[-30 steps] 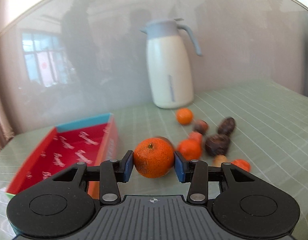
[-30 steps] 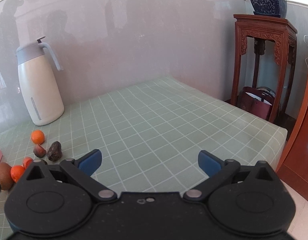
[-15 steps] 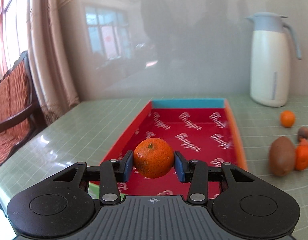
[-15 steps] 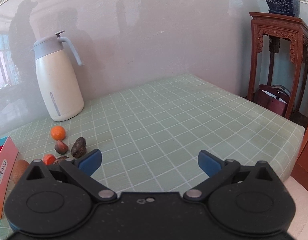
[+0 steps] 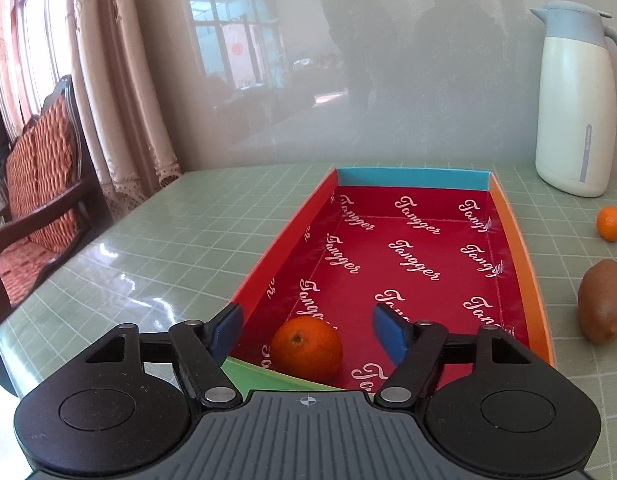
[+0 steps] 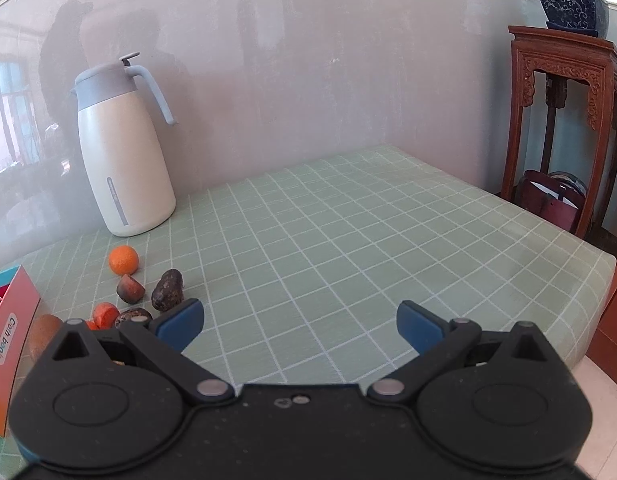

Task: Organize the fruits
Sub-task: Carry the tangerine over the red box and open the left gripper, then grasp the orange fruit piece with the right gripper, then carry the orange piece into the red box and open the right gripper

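left claw [image 5: 306,330]: opening, clear of orange [image 5: 307,349] in box [image 5: 524,264] | right claw [image 6: 300,320]: apart, empty

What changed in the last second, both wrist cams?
The left gripper carried the orange from the fruit pile to over the red box and let it go: its jaws are opening, pads clear of the orange, which now lies at the box's near end. The right gripper stayed open and empty; the jug and loose fruit did not move.
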`<state>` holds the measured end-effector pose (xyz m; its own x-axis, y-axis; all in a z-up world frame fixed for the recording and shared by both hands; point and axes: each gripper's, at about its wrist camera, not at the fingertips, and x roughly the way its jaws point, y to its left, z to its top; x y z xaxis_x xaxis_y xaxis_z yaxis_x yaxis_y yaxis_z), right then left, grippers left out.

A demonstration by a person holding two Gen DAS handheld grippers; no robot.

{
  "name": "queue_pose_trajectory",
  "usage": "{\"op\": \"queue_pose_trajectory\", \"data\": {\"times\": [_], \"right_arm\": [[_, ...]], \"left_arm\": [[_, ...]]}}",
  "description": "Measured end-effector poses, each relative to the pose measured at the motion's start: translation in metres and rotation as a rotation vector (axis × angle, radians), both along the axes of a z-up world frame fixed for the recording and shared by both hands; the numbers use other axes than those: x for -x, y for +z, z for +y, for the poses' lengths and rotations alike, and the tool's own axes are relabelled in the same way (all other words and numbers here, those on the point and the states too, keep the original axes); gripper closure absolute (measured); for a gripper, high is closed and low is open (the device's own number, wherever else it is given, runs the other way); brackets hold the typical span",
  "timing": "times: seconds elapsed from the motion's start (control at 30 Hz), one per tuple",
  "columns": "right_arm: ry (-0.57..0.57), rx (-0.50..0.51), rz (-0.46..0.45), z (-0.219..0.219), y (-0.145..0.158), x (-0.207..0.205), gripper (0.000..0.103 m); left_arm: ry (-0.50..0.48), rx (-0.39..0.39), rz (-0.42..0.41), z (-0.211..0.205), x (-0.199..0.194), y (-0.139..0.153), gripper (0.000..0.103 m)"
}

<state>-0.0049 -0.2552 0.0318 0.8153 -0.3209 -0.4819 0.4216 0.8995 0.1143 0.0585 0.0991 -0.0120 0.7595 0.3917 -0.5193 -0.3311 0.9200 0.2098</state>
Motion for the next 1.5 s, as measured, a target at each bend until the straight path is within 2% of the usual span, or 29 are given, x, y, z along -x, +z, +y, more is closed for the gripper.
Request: {"op": "queue_pose_trajectory", "data": {"times": [0.1, 0.13, 0.17, 0.3, 0.4, 0.5, 0.57, 0.63, 0.7, 0.77, 0.8, 1.03, 1.13, 1.27, 1.33, 1.4, 1.5], "right_arm": [[0.025, -0.007, 0.005, 0.0, -0.002, -0.001, 0.0], [0.039, -0.013, 0.006, 0.001, -0.002, -0.002, 0.0], [0.055, -0.02, 0.007, 0.001, -0.003, -0.002, 0.0], [0.12, -0.025, 0.014, 0.009, -0.006, -0.006, 0.0], [0.176, -0.008, 0.022, 0.02, -0.009, -0.01, 0.002], [0.227, 0.028, 0.04, 0.033, -0.012, -0.016, 0.013], [0.253, 0.042, 0.064, 0.041, -0.015, -0.022, 0.027], [0.283, 0.034, 0.082, 0.048, -0.019, -0.028, 0.028], [0.317, 0.024, 0.089, 0.055, -0.021, -0.031, 0.035], [0.34, 0.025, 0.107, 0.061, -0.024, -0.035, 0.046], [0.351, 0.026, 0.117, 0.065, -0.026, -0.037, 0.048], [0.401, 0.022, 0.152, 0.078, -0.034, -0.044, 0.054], [0.418, -0.005, 0.156, 0.077, -0.038, -0.048, 0.064], [0.421, -0.012, 0.176, 0.078, -0.043, -0.053, 0.065], [0.422, -0.008, 0.172, 0.079, -0.043, -0.053, 0.067], [0.427, -0.005, 0.168, 0.081, -0.043, -0.053, 0.073], [0.422, 0.029, 0.163, 0.086, -0.042, -0.05, 0.073]], "left_arm": [[0.002, -0.011, -0.048, 0.001, 0.01, 0.01, 0.023], [0.011, -0.023, -0.069, 0.003, 0.016, 0.014, 0.013], [0.018, -0.03, -0.088, 0.006, 0.022, 0.018, 0.007], [0.055, -0.019, -0.148, 0.029, 0.045, 0.034, 0.006], [0.126, 0.005, -0.174, 0.058, 0.061, 0.041, 0.006], [0.189, 0.044, -0.183, 0.089, 0.076, 0.043, 0.006], [0.221, 0.08, -0.195, 0.106, 0.086, 0.045, 0.006], [0.256, 0.083, -0.22, 0.118, 0.096, 0.045, 0.006], [0.285, 0.074, -0.243, 0.126, 0.103, 0.045, 0.006], [0.314, 0.064, -0.251, 0.137, 0.106, 0.043, 0.006], [0.323, 0.063, -0.245, 0.141, 0.107, 0.041, 0.006], [0.382, 0.097, -0.244, 0.17, 0.113, 0.037, 0.006], [0.398, 0.103, -0.256, 0.175, 0.117, 0.036, 0.006], [0.421, 0.109, -0.267, 0.179, 0.122, 0.036, 0.006], [0.429, 0.11, -0.266, 0.182, 0.122, 0.034, 0.006], [0.432, 0.111, -0.261, 0.184, 0.122, 0.034, 0.006], [0.437, 0.117, -0.258, 0.187, 0.124, 0.033, 0.006]]}}
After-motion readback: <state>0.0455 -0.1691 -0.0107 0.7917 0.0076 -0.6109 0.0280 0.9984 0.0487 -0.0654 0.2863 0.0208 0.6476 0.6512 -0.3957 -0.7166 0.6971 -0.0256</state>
